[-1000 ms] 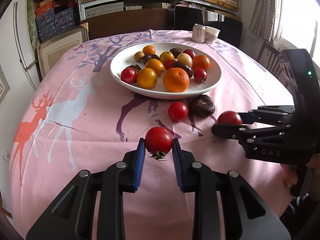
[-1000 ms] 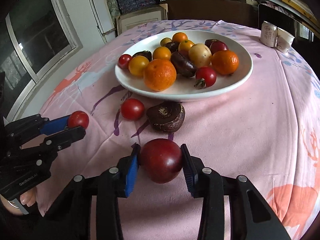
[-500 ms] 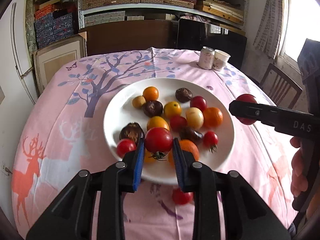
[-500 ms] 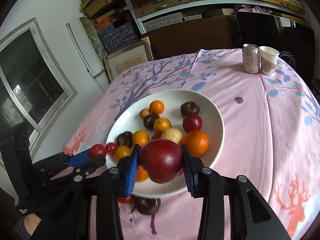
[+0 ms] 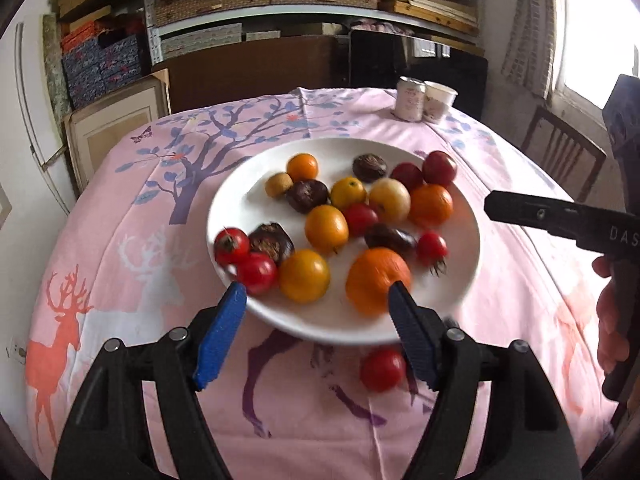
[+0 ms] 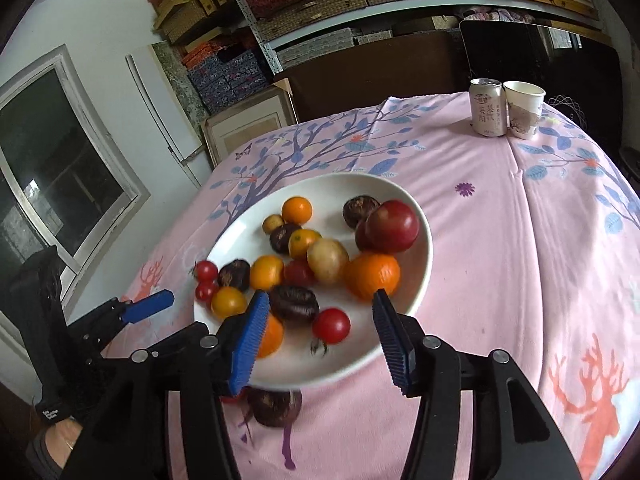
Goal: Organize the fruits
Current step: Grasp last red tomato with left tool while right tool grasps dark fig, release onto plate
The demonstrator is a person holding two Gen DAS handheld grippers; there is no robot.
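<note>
Now red tomato [image 5: 231,245] stem points up.

Right claw [image 6: 318,330] jaws apart over fruit plate [image 6: 416,296].

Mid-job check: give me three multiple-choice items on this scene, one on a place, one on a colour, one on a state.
1. Where does the drinks can stand?
A at the table's near edge
B beside the paper cup, at the far edge
C in the table's middle

2. What colour is the tablecloth mainly?
A green
B pink
C grey

3. How is the left gripper?
A shut on something
B shut, empty
C open, empty

Answers: B, can and cup stand side by side at the far edge; B, pink fills the cloth in both views; C, its fingers have just been opening, with nothing between them.
</note>
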